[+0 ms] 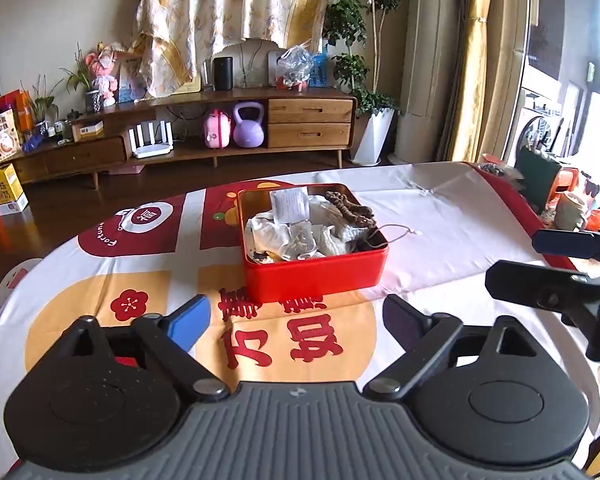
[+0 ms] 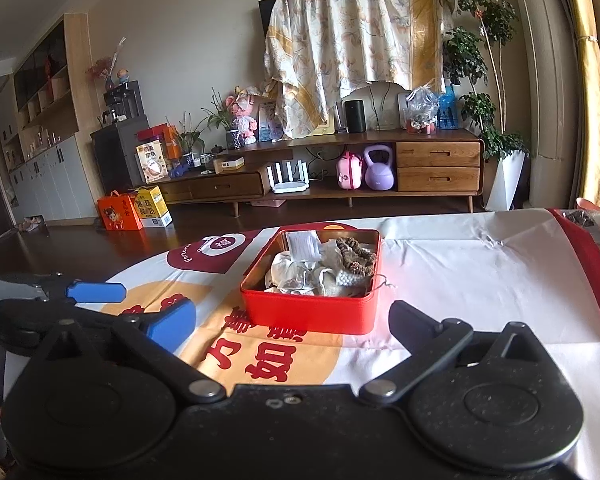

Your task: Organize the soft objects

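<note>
Black-framed left tool (image 1: 296, 322) is spread wide, nothing between its fingers, hovering over the table (image 1: 440, 240) just short of the red tin (image 1: 316, 276). One finger pad is blue, the other dark. Right tool (image 2: 296, 326) likewise spread wide and empty, also near the tin's front wall, not touching it. In the left wrist view the right tool shows at the right edge, cut off by the frame; in the right wrist view the left tool's blue pads poke in from the left.

Tin is a square, rounded-corner red box with a shiny metal inner wall, sitting mid-table on a glossy printed cloth (image 2: 460, 280), white with red and orange patches and red characters, creased toward the far side. Inside: a crumpled heap of white soft fabric pieces (image 1: 296, 236), a flat pale packet (image 1: 290, 204) leaning at the back, a brown knobbly beaded strand (image 2: 354, 256), and a thin cord (image 1: 400, 234) trailing over the rim onto the cloth. Individual items in the heap are hard to separate.
</note>
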Demonstrator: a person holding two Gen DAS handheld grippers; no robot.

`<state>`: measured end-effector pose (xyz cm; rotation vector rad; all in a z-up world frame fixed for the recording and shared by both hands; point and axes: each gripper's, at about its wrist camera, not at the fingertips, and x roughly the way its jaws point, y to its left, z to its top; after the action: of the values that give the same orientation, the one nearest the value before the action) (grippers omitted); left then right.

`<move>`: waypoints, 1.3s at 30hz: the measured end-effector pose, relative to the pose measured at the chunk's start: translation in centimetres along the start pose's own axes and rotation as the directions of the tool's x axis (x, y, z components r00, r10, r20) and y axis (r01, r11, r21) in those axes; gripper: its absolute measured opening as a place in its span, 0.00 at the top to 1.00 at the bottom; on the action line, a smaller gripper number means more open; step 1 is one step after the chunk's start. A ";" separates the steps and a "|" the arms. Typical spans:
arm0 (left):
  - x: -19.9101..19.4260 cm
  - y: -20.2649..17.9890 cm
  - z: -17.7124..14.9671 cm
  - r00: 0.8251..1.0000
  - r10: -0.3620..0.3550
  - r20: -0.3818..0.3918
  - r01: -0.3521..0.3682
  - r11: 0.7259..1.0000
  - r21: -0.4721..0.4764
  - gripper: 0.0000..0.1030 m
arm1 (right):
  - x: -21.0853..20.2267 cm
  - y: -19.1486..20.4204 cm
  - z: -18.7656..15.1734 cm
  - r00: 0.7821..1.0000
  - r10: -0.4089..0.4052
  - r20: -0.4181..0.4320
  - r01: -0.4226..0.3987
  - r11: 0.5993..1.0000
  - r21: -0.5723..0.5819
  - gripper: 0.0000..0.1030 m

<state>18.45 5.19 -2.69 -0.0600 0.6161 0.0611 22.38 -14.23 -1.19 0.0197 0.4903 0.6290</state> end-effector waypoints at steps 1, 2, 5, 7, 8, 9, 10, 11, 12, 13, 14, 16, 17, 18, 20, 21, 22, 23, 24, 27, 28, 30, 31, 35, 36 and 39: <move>-0.3 -0.1 -0.2 1.000 -0.004 0.005 0.004 1.000 -0.001 0.08 | -0.1 -0.1 -0.1 1.000 0.001 -0.001 -0.001 1.000 0.008 0.00; -0.6 -0.1 -0.5 1.000 -0.010 0.008 0.010 1.000 -0.001 0.06 | -0.3 -0.2 -0.3 1.000 -0.001 -0.002 0.001 1.000 0.015 0.00; -1.2 -0.3 -0.8 1.000 -0.019 0.010 0.019 1.000 -0.013 0.00 | -0.4 -0.5 -0.8 1.000 -0.006 -0.012 0.007 0.999 0.037 0.00; -1.4 -0.5 -0.9 1.000 -0.025 0.010 0.025 1.000 -0.016 0.00 | -0.8 -0.4 -1.3 1.000 -0.017 -0.005 0.017 0.999 0.037 0.00; -1.6 -0.7 -0.9 1.000 -0.026 0.008 0.026 1.000 -0.017 0.00 | -1.0 -0.3 -1.4 1.000 -0.021 0.000 0.021 0.999 0.037 0.00; -1.7 -0.8 -0.9 1.000 -0.028 0.008 0.028 0.999 -0.018 0.00 | -1.2 -0.3 -1.5 1.000 -0.022 0.004 0.022 0.999 0.040 0.00; -1.9 -0.9 -0.9 0.999 -0.033 0.011 0.033 0.999 -0.019 0.00 | -1.4 -0.3 -1.6 1.000 -0.024 0.009 0.023 0.999 0.045 0.00; -2.2 -0.9 -1.0 0.999 -0.037 0.016 0.038 0.999 -0.021 0.00 | -1.6 -0.3 -1.7 1.000 -0.027 0.015 0.027 0.998 0.050 0.00; -2.4 -0.9 -1.0 0.999 -0.038 0.020 0.039 0.999 -0.027 0.00 | -1.7 -0.3 -1.8 0.999 -0.030 0.019 0.029 0.998 0.049 0.00; -2.6 -0.9 -1.1 0.999 -0.041 0.025 0.042 0.999 -0.033 0.00 | -1.9 -0.3 -1.9 0.999 -0.036 0.019 0.035 0.998 0.046 0.00; -2.8 -0.9 -1.2 0.999 -0.045 0.030 0.046 0.998 -0.038 0.00 | -2.0 -0.3 -1.9 0.999 -0.043 0.021 0.042 0.998 0.043 0.00; -3.2 -0.9 -1.3 0.998 -0.050 0.035 0.051 0.998 -0.045 0.00 | -2.1 -0.2 -2.0 0.997 -0.067 0.030 0.066 0.997 0.031 0.00; -3.4 -0.9 -1.3 0.998 -0.051 0.038 0.053 0.998 -0.047 0.00 | -2.2 -0.1 -2.0 0.997 -0.073 0.034 0.072 0.997 0.025 0.00; -3.7 -0.8 -1.4 0.998 -0.052 0.040 0.054 0.997 -0.047 0.00 | -2.4 -0.2 -2.0 0.997 -0.070 0.037 0.069 0.997 0.026 0.00; -4.0 -1.0 -1.5 0.998 -0.048 0.042 0.050 0.998 -0.042 0.00 | -2.5 -0.1 -2.0 0.997 -0.064 0.041 0.063 0.998 0.026 0.00; -4.2 -1.1 -1.5 0.998 -0.045 0.044 0.047 0.998 -0.042 0.00 | -2.5 0.0 -2.0 0.997 -0.061 0.043 0.061 0.998 0.018 0.00; -4.3 -1.2 -1.6 0.998 -0.045 0.049 0.047 0.998 -0.039 0.00 | -2.6 0.2 -2.0 0.997 -0.059 0.045 0.059 0.998 0.012 0.00; -4.5 -1.2 -1.6 0.998 -0.044 0.052 0.046 0.998 -0.038 0.00 | -2.6 0.3 -2.0 0.997 -0.057 0.045 0.057 0.998 0.009 0.00; -4.6 -1.3 -1.6 0.997 -0.042 0.057 0.045 0.998 -0.038 0.01 | -2.7 0.3 -2.0 0.997 -0.055 0.046 0.054 0.998 0.012 0.00; -4.9 -1.4 -1.6 0.998 -0.033 0.062 0.036 0.999 -0.038 0.00 | -2.7 0.2 -2.1 0.998 -0.053 0.044 0.052 0.998 0.018 0.00; -4.9 -1.4 -1.6 0.998 -0.034 0.062 0.036 0.999 -0.040 0.00 | -2.7 0.1 -2.1 0.998 -0.054 0.042 0.054 0.998 0.022 0.00; -4.9 -1.4 -1.6 0.998 -0.035 0.062 0.037 0.999 -0.040 0.00 | -2.8 0.0 -2.2 0.998 -0.055 0.042 0.054 0.998 0.027 0.00; -4.9 -1.4 -1.7 0.997 -0.036 0.061 0.039 0.998 -0.040 0.00 | -2.8 0.0 -2.2 0.998 -0.056 0.041 0.054 0.998 0.028 0.00; -4.8 -1.4 -1.8 0.998 -0.039 0.058 0.042 0.998 -0.046 0.00 | -2.8 0.0 -2.2 0.998 -0.057 0.039 0.056 0.998 0.028 0.00; -4.8 -1.4 -1.9 0.998 -0.041 0.057 0.044 0.998 -0.053 0.00 | -2.8 0.1 -2.3 0.998 -0.057 0.039 0.056 0.998 0.027 0.00; -4.9 -1.4 -1.9 0.998 -0.041 0.056 0.045 0.997 -0.058 0.00 | -2.8 0.1 -2.3 0.998 -0.057 0.040 0.056 0.998 0.028 0.00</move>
<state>13.49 3.43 -1.41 -0.1288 0.5578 0.0392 19.33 -16.09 -1.98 0.0437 0.4584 0.5654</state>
